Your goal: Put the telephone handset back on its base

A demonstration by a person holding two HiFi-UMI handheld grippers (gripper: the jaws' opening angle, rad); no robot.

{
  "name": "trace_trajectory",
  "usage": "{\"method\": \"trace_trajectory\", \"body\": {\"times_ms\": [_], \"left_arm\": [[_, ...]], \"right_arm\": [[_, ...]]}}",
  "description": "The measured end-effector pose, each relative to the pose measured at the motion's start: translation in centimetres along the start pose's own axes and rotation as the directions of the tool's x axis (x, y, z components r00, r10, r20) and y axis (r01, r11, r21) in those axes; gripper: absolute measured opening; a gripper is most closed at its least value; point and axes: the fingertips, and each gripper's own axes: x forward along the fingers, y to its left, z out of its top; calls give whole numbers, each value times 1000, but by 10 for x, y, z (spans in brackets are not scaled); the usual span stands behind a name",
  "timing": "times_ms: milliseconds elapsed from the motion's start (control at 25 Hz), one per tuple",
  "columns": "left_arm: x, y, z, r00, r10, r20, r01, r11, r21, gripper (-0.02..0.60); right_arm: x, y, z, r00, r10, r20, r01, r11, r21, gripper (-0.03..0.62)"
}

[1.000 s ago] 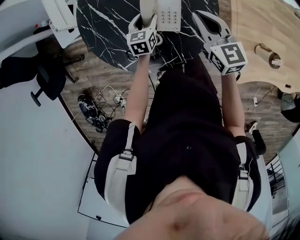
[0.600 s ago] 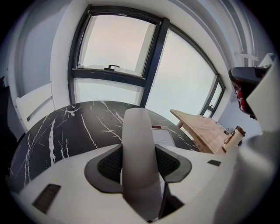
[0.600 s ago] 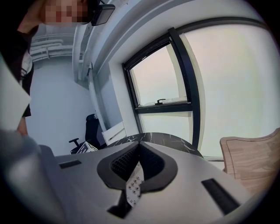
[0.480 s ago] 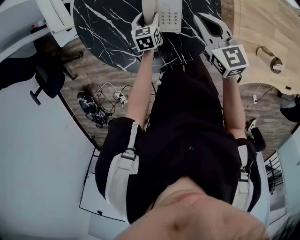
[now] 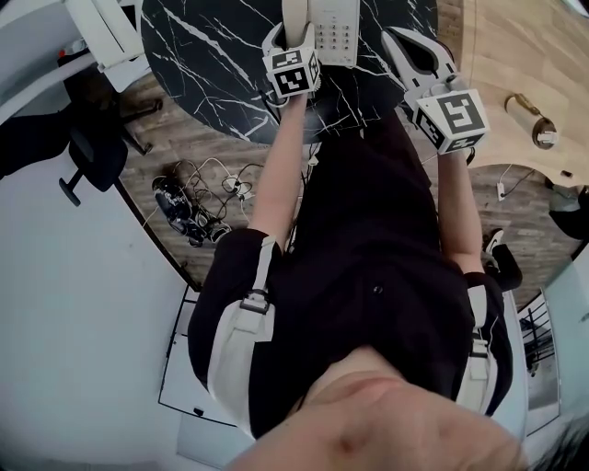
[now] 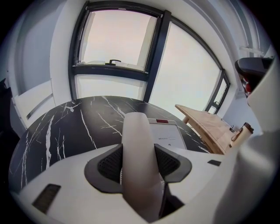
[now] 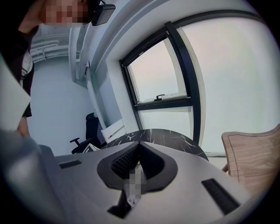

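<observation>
The white telephone handset (image 5: 294, 11) is clamped between the jaws of my left gripper (image 5: 293, 39), above the black marble table (image 5: 212, 55). In the left gripper view the handset (image 6: 138, 131) stands out forward between the dark pads (image 6: 109, 164), and my left gripper (image 6: 140, 168) is shut on it. The white telephone base (image 5: 333, 28) with its keypad lies just right of the handset; its flat top (image 6: 168, 136) shows beyond the jaws. My right gripper (image 5: 401, 39) hangs over the table's near right edge, shut and empty (image 7: 139, 148).
A light wooden table (image 5: 515, 55) with a small bottle-like object (image 5: 529, 112) stands at the right. A black office chair (image 5: 92, 156) and a tangle of cables (image 5: 198, 207) are on the wooden floor at the left. A white chair back (image 5: 106, 28) is by the table's left side.
My left gripper has carried the handset a little forward over the table, closer alongside the base. The right gripper has hardly moved.
</observation>
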Motion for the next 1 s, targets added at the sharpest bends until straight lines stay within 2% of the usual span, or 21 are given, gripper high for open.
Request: {"method": "trace_trajectory", "body": {"times_ms": [240,680,1000], "left_arm": [[4,0,-2,1000,5,-3,-5,1000,17,230],[7,-3,-3,999,33,7,-34,994,107,247],[2,0,-1,999,50,14,-51,992,116,285]], "right_arm": [[2,-1,1,1000,-1,-4,1,1000,1,29],[0,1,0,1000,0,1,0,1000,10,29],[-3,3,0,1000,6,5,-6,1000,7,29]]}}
